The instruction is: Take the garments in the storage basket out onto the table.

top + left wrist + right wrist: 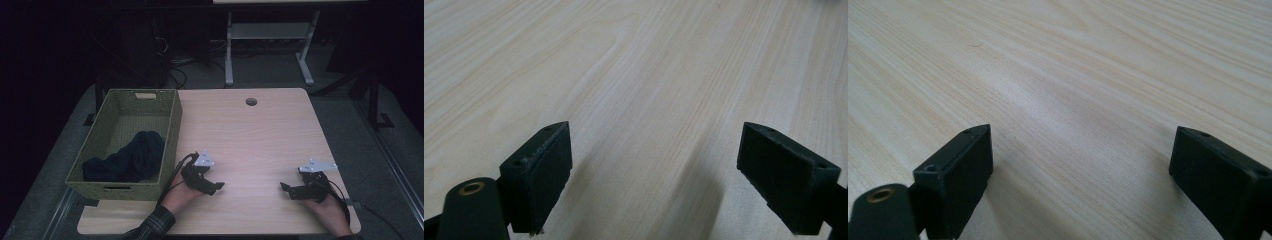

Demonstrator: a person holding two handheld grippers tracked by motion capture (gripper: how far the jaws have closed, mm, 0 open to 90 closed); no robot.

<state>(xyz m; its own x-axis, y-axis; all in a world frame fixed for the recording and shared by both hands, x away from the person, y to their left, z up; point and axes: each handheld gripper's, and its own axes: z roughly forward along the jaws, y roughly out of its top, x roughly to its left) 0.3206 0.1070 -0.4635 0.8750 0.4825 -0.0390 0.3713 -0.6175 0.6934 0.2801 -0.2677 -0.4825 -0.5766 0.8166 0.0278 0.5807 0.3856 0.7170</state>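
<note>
The left gripper (212,187) and right gripper (289,190) sat low over the bare wooden table (250,140), jaws wide open and holding nothing. A dark cloth (127,157) lay in the green basket (172,125), left of the left gripper.

room: dim | floor (270,67): grey carpet | behind: white desk frame (229,50) (cables (175,65) nearby)

Dim lab: bare wooden desk (260,135), floor cables (175,70), equipment stand (270,35).
</note>
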